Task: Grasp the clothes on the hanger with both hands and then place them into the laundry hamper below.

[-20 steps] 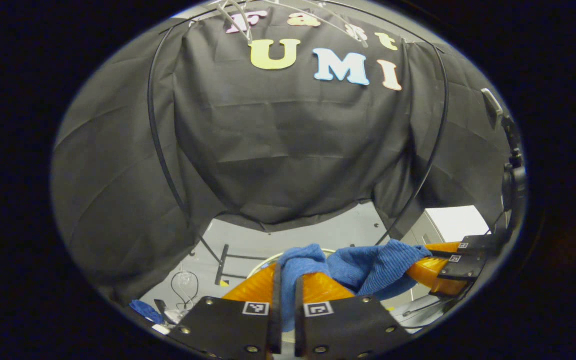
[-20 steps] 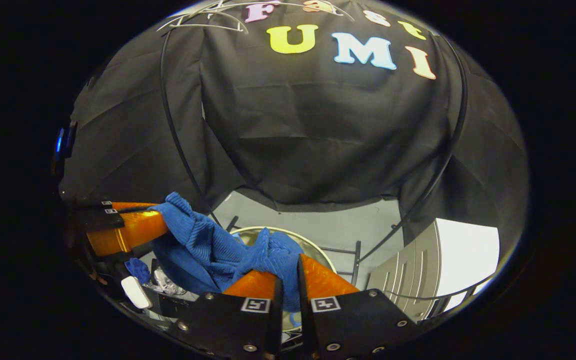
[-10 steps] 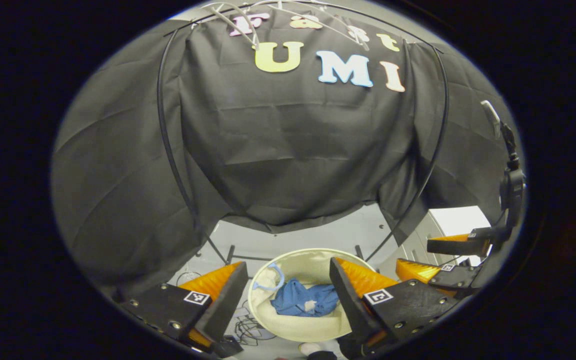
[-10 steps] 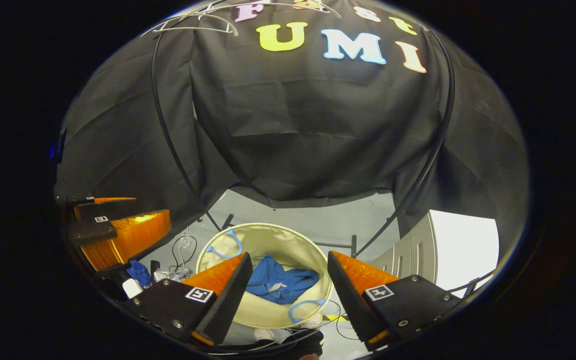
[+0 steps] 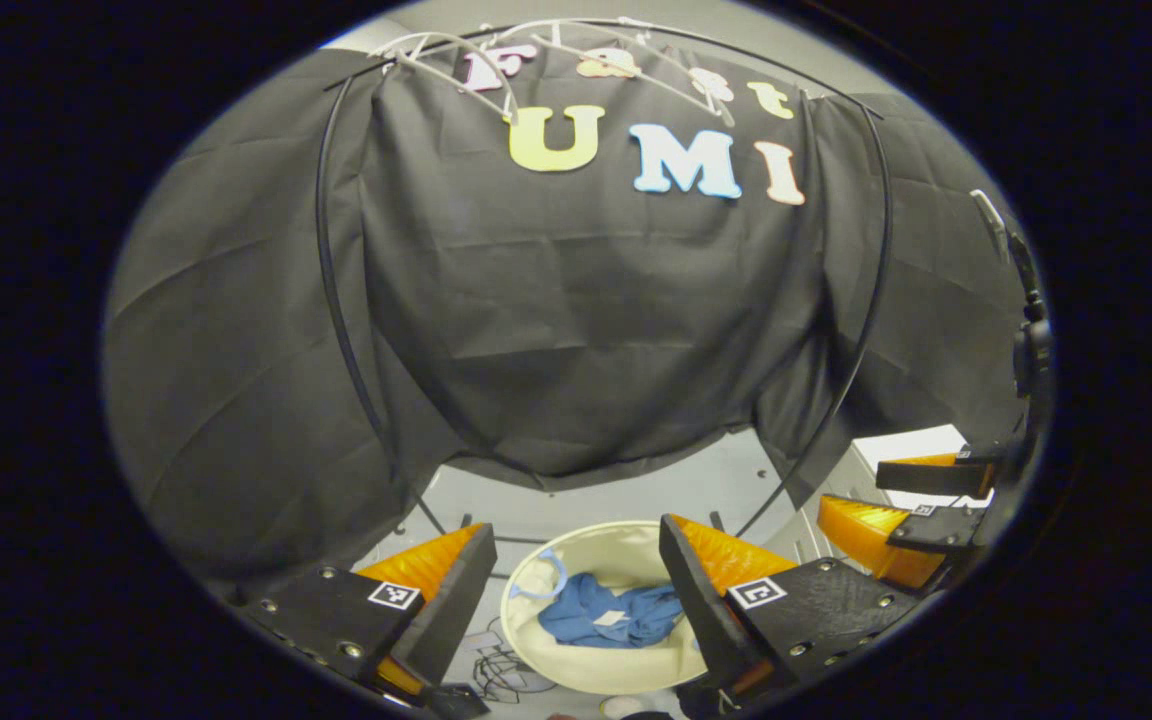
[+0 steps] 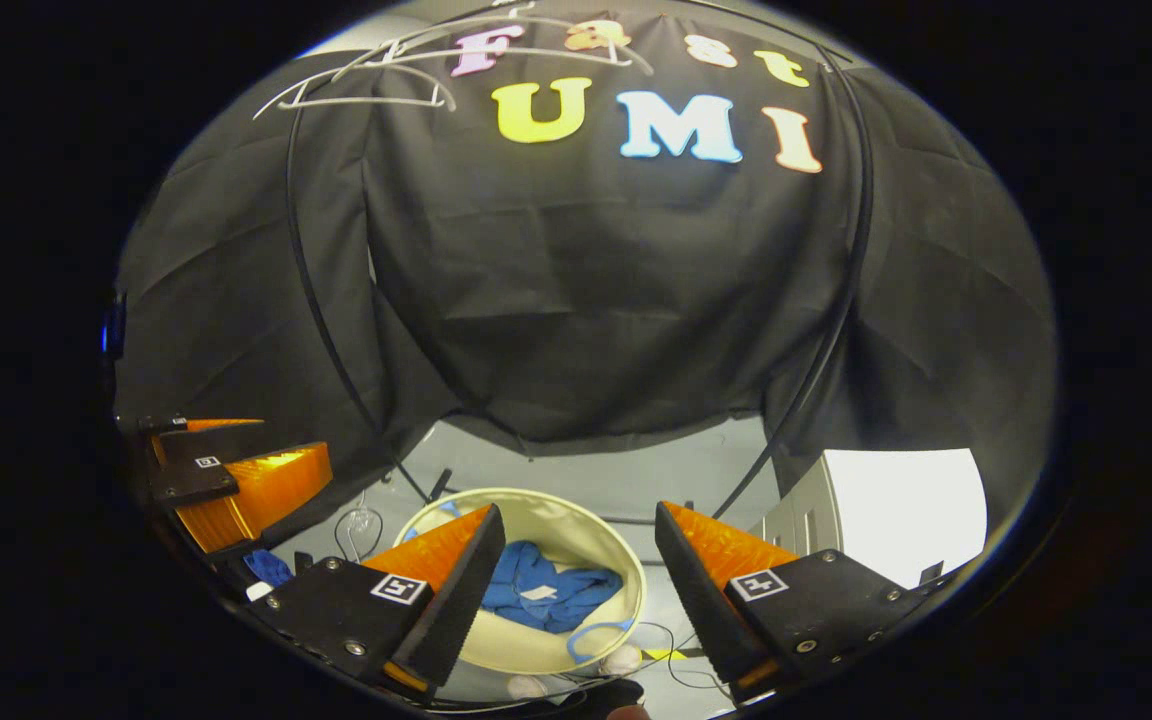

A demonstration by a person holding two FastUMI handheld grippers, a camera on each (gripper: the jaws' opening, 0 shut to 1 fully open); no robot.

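Lying crumpled at the bottom of the cream laundry hamper (image 5: 604,668), a blue garment (image 5: 608,620) shows a small pale tag on its upper folds, the cloth bunched into soft ridges rather than spread flat. Above the hamper, the left gripper (image 5: 576,585) hangs with its jaws wide apart and nothing between them; the right gripper (image 6: 571,575) hovers over the same hamper (image 6: 521,648), its jaws likewise spread and empty, with the blue garment (image 6: 541,592) visible between its fingers. In the left gripper view the right gripper (image 5: 921,505) also appears off to one side of the hamper, open. Blue looped handles (image 6: 591,640) rest on the hamper's rim. High above the hamper, bare white hangers (image 5: 546,45) hang from the black rail (image 5: 336,300) in front of the black cloth wall (image 5: 586,320). By the look of it, the drop is done: the clothes sit inside the hamper and both tools are clear of them. What seems left is only to lift both grippers away, watching the hamper's rim and the cables (image 5: 501,672) on the floor beside it.
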